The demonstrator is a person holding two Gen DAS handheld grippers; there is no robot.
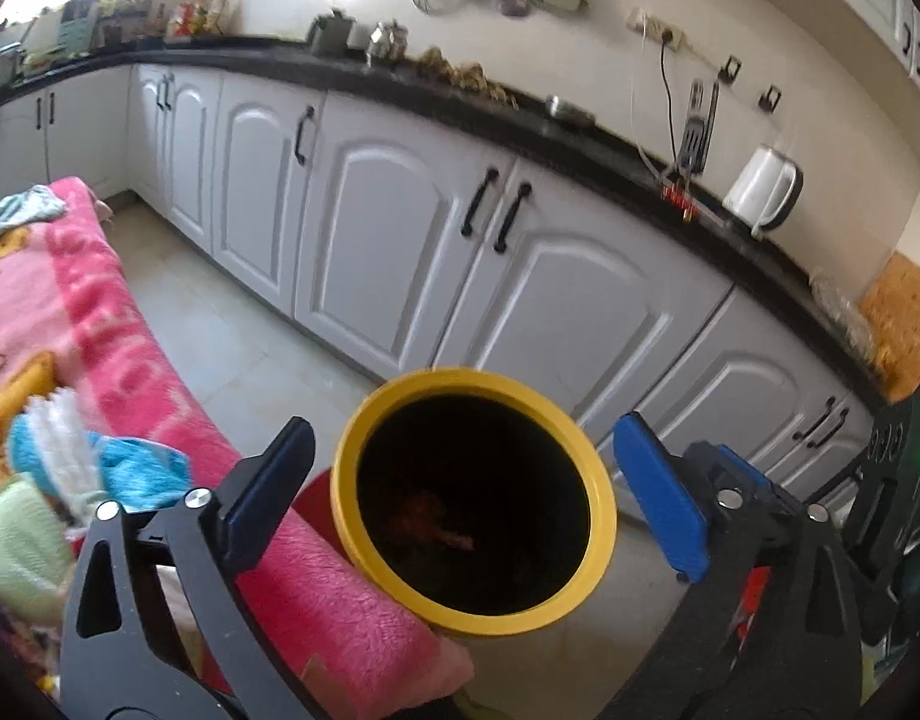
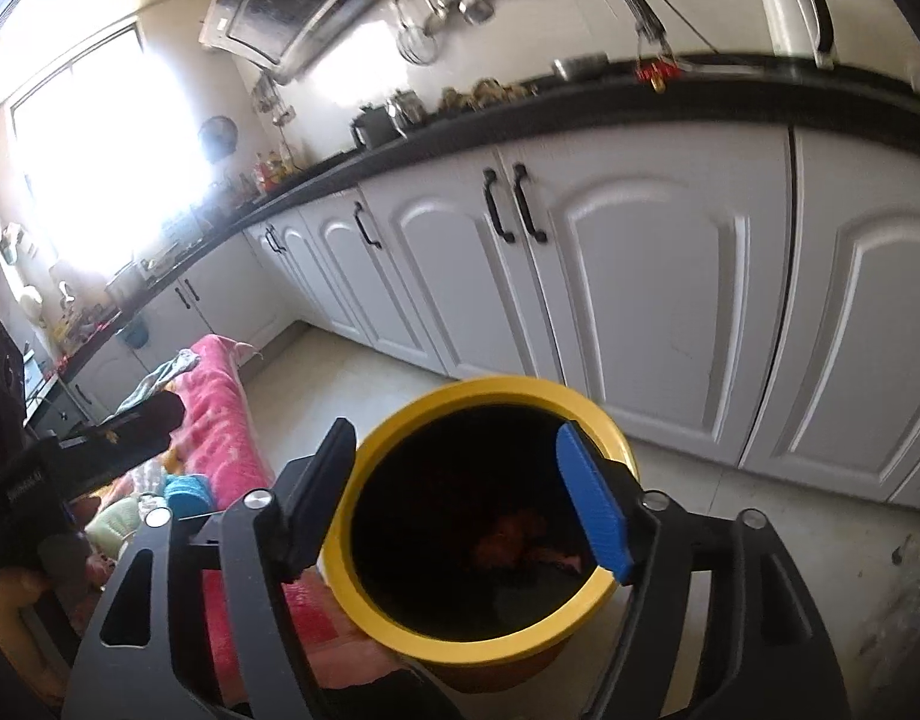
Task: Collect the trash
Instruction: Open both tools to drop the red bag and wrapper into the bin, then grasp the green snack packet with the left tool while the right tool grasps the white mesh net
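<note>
A trash bin with a yellow rim [image 1: 351, 516] and a dark inside stands on the floor beside a pink-covered table; reddish scraps [image 1: 441, 525] lie at its bottom. My left gripper [image 1: 466, 504] is open and empty, its fingers spread wide on either side of the bin's mouth, above it. In the right wrist view the same bin [image 2: 490, 651] shows, with reddish scraps [image 2: 520, 537] inside. My right gripper [image 2: 460, 510] is open and empty over the bin's mouth. The left gripper's finger [image 2: 141, 417] shows at the left of that view.
A pink blanket [image 1: 129, 324] covers the table at the left, with blue, white and green cloths [image 1: 69, 468] on it. White cabinets [image 1: 399, 240] under a black counter [image 1: 520, 114] run behind the bin. A white kettle [image 1: 760, 186] stands on the counter.
</note>
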